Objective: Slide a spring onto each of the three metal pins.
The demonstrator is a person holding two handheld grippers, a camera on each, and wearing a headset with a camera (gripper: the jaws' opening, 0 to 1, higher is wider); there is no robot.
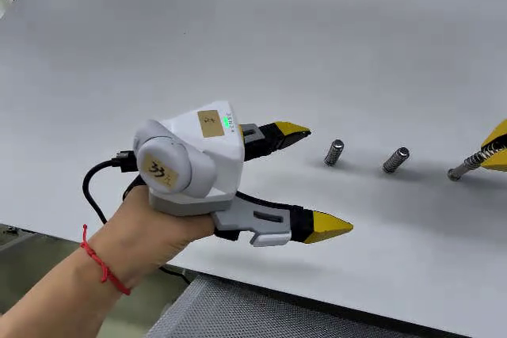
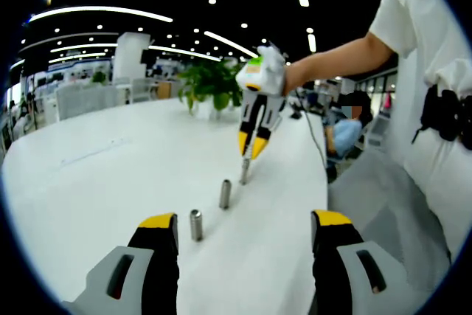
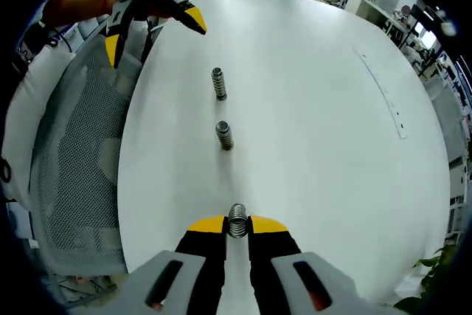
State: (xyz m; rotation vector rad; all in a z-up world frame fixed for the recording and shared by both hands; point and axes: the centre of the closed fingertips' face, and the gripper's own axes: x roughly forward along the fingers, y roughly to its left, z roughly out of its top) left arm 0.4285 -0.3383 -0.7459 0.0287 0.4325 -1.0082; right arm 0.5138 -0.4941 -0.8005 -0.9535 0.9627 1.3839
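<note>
The bench (image 1: 198, 53) is smooth, matt white. Each spring (image 1: 334, 152) is bright, ribbed metal. The left tongs (image 1: 326, 178) have a smooth white plastic shell and matt yellow tips. A grey mesh (image 1: 238, 310) looks woven, rough.

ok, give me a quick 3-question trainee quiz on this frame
1. True or false: the left gripper has its jaws open, with nothing between them.
2. How many coiled pieces sit loose on the table between the two grippers? A) one B) two C) four
3. Fill in: the right gripper is shut on a ____.
Key: 1 true; 2 B; 3 spring.
</note>
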